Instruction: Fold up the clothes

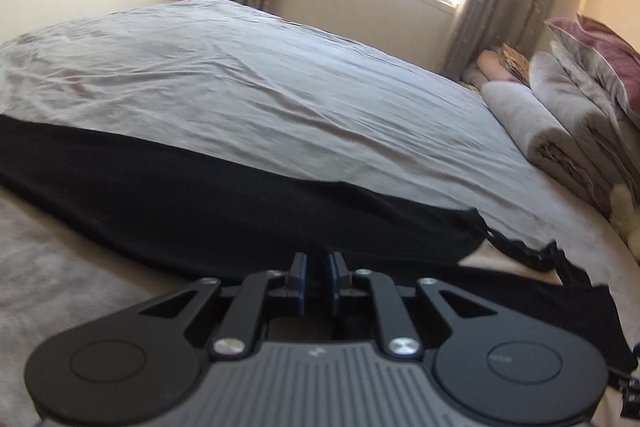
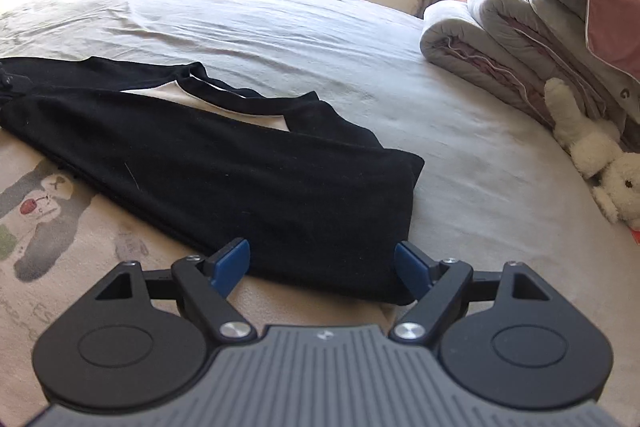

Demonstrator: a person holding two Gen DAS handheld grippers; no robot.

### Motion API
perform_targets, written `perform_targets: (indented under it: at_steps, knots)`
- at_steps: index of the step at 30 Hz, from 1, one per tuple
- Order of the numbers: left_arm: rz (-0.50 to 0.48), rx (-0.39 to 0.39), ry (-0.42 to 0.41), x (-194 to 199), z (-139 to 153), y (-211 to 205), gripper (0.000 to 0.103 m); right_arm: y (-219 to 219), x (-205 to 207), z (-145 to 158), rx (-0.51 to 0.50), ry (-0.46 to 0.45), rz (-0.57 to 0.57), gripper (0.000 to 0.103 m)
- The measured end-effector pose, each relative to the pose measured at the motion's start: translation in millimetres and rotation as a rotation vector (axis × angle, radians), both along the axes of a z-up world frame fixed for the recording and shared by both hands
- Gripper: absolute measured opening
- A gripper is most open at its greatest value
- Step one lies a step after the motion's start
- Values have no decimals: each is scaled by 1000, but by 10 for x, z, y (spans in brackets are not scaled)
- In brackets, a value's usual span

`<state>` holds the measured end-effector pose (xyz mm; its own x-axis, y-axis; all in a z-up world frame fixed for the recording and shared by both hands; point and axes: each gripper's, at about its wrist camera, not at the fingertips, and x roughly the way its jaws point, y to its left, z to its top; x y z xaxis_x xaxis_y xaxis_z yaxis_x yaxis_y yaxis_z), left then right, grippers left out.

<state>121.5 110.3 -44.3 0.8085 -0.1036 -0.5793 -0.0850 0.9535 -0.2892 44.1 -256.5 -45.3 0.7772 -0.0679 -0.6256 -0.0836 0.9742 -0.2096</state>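
- Patterned blanket: covers the near left part of the bed; grey and red printed figures show on it.
- Left gripper: blue pads drawn close together with a narrow gap between them, at the near edge of the black garment. Whether cloth is pinched between the pads cannot be told.
- Black garment: lies flat across the near part of the bed, running from far left to near right, partly on the patterned blanket and partly on the grey sheet. Its strap end lies on the far side.
- Right gripper: jaws spread wide, one blue pad on each side of the garment's near right corner; the pads do not press on it.
- Folded quilts: stacked at the far right.
- White plush rabbit: lies just beside the quilts.
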Motion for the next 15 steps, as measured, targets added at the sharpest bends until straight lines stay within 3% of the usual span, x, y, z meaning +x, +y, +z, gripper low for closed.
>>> perform_targets:
  at_steps: [3, 5, 11, 15]
  knots:
    - [101, -29, 21, 7, 13, 205, 24, 22, 0, 6, -9, -6, -1, 82]
    - [182, -28, 34, 1, 11, 331, 42, 36, -4, 10, -10, -11, 2, 82]
    - [335, -29, 28, -7, 36, 636, 61, 89, 15, 12, -25, -15, 17, 82]
    - [432, -34, 38, 14, 22, 831, 64, 116, 11, 59, -22, -33, 19, 82]
